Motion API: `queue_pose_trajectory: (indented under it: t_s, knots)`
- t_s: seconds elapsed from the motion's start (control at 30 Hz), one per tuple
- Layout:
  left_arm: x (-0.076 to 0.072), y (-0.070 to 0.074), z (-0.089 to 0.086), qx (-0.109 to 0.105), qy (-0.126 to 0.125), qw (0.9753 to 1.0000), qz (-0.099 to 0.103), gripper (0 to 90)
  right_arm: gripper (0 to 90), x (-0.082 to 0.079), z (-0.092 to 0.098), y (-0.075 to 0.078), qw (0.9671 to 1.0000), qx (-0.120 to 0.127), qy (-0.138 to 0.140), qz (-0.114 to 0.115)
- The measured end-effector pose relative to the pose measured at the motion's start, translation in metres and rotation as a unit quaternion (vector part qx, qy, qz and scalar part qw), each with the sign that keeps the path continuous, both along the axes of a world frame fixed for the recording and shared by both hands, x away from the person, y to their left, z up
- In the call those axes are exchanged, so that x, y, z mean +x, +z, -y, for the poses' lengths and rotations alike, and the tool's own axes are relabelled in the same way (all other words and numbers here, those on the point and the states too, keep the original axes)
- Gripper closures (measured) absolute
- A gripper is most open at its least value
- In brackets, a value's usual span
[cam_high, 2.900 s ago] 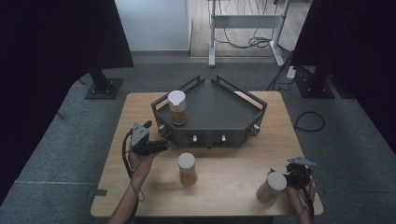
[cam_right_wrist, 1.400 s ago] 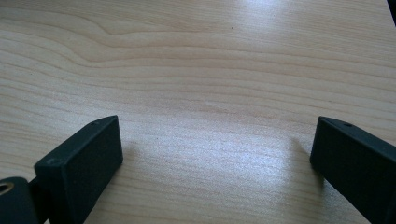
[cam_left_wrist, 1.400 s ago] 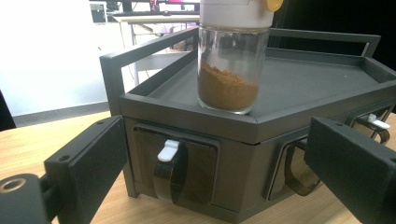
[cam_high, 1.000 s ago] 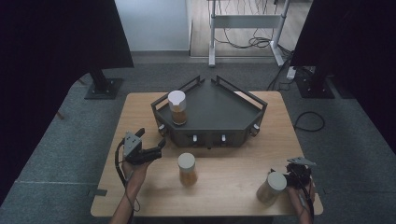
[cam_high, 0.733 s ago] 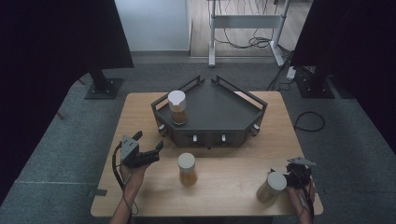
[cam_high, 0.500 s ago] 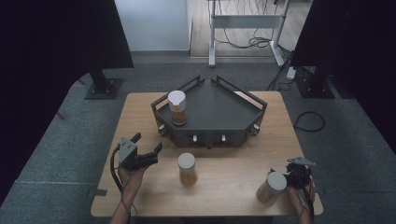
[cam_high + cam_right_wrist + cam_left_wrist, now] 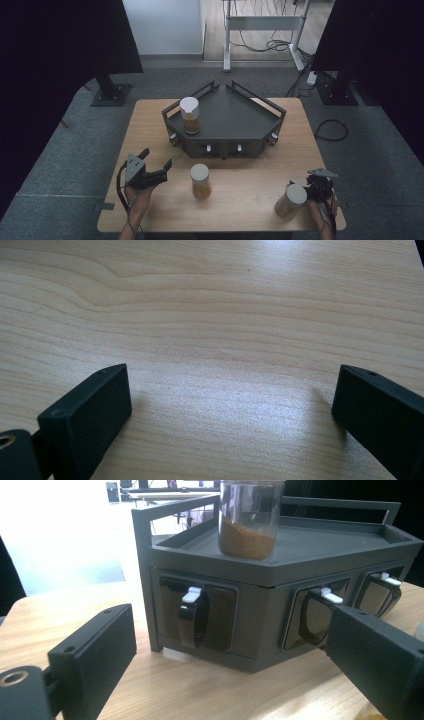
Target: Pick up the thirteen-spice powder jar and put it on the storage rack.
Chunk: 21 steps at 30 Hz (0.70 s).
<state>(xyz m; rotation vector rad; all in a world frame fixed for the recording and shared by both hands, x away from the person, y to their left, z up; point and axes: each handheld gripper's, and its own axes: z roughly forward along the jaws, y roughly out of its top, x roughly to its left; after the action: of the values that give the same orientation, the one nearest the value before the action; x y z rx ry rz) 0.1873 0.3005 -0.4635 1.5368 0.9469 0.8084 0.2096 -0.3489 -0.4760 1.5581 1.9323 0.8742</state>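
Since the earlier frames, the left gripper [image 7: 156, 169] has pulled back from the dark rack [image 7: 235, 117] toward the near left part of the wooden table [image 7: 150, 125], while the right gripper [image 7: 320, 187] has stayed at the near right corner. From above, the left gripper is held by a hand [image 7: 137, 192] that comes in from the bottom edge, and its jaws stand wide apart with nothing between them, pointing toward the rack. In the left gripper view, the two black jaws frame the front of the rack, where dark round knobs with white levers [image 7: 192, 594] sit in the panels. One jar [image 7: 189, 115] with brown powder and a white lid stands upright on the left part of the rack's top shelf. A second jar [image 7: 200, 181] stands upright on the table in front of the rack, between the two grippers and near the left one, touching neither. A third jar [image 7: 291, 201] stands just beside the right gripper, on its left side. The right gripper view shows its jaws wide apart over bare wood, holding nothing.
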Motion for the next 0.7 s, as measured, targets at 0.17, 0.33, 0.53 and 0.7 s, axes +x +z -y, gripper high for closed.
queue_pose_trajectory:
  t_s: [0.17,0.33,0.53,0.7]
  knots:
    - [-0.005,-0.005,-0.004,-0.006,0.003,1.0,-0.003,5.8,2.1,0.0,0.0,0.0,1.0,0.0,0.0,0.0]
    - [-0.009,-0.01,-0.007,-0.01,0.006,0.9999,-0.008,5.8,2.1,0.0,0.0,0.0,1.0,0.0,0.0,0.0]
    - [-0.015,-0.016,-0.01,-0.014,0.01,0.9998,-0.011,5.9,2.1,0.0,0.0,0.0,1.0,0.0,0.0,0.0]
    - [-0.019,-0.019,-0.013,-0.014,0.012,0.9997,-0.012,5.9,2.1,0.0,0.0,0.0,1.0,0.0,0.0,0.0]
